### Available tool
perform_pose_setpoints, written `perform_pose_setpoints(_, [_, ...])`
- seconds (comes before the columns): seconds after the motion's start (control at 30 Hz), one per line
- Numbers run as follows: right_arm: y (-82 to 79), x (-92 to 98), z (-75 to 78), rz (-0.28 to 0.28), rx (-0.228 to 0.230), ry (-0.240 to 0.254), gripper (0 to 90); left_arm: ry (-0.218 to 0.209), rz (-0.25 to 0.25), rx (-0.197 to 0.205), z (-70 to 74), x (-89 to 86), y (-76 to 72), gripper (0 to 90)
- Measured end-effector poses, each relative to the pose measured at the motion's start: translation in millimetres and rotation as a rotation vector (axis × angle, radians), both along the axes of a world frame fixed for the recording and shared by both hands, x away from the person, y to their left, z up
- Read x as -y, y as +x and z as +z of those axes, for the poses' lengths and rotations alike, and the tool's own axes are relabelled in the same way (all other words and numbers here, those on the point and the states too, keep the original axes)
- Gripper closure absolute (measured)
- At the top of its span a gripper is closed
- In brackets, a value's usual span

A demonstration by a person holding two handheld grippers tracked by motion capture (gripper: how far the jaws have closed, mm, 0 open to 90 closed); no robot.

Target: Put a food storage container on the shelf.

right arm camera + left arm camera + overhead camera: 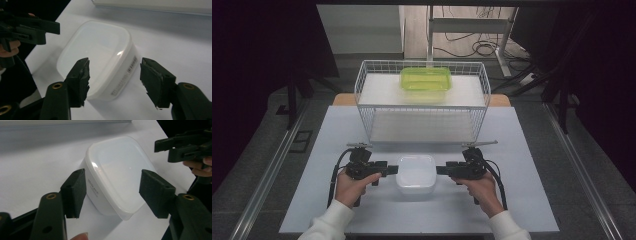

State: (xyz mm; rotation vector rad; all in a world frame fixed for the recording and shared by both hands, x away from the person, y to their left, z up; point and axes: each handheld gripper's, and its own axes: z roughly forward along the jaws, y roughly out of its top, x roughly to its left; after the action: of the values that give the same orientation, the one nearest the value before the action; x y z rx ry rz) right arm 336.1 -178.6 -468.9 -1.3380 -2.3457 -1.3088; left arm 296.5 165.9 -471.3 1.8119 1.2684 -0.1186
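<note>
A white plastic container with a translucent lid (415, 173) sits on the white table near the front. My left gripper (392, 170) points at its left side and my right gripper (441, 170) at its right side, both held level by hands. In the left gripper view the container (117, 165) lies ahead, and my left gripper (113, 192) is open with its jaws straddling the near end. The right gripper view shows the container (97, 52) the same way, with my right gripper (116, 80) open around its labelled corner. Neither pair of pads presses on it.
Behind the container stands a white wire rack (362, 95) with two levels. A green lidded box (425, 79) rests on its upper shelf at the back. Bare table surface (312, 150) lies to the left and right of the hands. Dark floor and cables lie beyond.
</note>
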Motion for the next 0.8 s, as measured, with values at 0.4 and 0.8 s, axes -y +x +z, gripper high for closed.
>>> perform_pose_setpoints(0.4, [10.5,-5.4,-14.7,0.009,-0.075,0.027,48.3,-0.091,0.032,-0.088,-21.8,-6.8,8.9,46.4])
perform_pose_setpoints(0.8, [13.4,-3.1,-27.8,-0.035,-0.147,0.093,57.0,-0.171,0.003,-0.159,-35.6,-0.8,14.7,61.7])
